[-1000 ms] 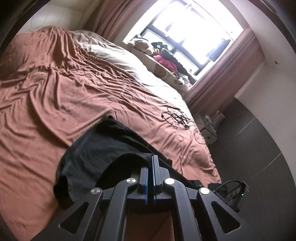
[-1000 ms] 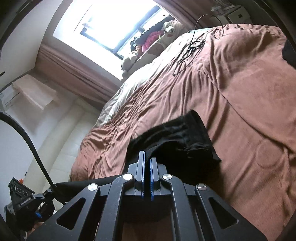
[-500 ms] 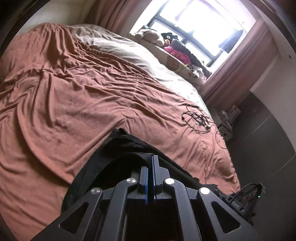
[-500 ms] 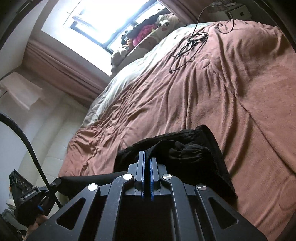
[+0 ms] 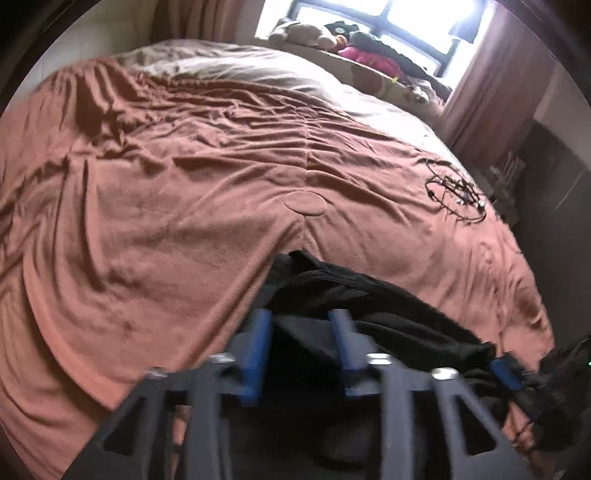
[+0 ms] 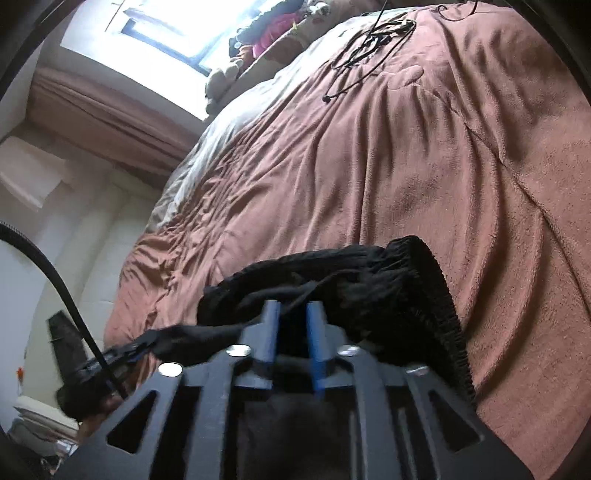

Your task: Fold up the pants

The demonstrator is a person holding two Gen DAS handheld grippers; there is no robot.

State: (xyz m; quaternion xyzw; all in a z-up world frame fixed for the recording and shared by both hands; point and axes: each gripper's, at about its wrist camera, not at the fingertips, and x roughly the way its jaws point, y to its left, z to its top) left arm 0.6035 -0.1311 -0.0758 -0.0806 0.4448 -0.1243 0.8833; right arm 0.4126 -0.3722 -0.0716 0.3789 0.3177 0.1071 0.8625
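Both jaws stand parted, the left gripper (image 5: 301, 325) and right gripper (image 6: 291, 314) gripping nothing; the black pants (image 6: 351, 280) lie bunched on the brown blanket (image 5: 184, 206) just ahead of each, seemingly released there for flattening

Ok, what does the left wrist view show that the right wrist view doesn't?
Left wrist only: the left gripper, open over the black pants, and a dark wall right of the bed.

Right wrist only: the right gripper, open, the gathered waistband, and a black cable at left.

Both: pants, brown bedspread, tangled cords, window.
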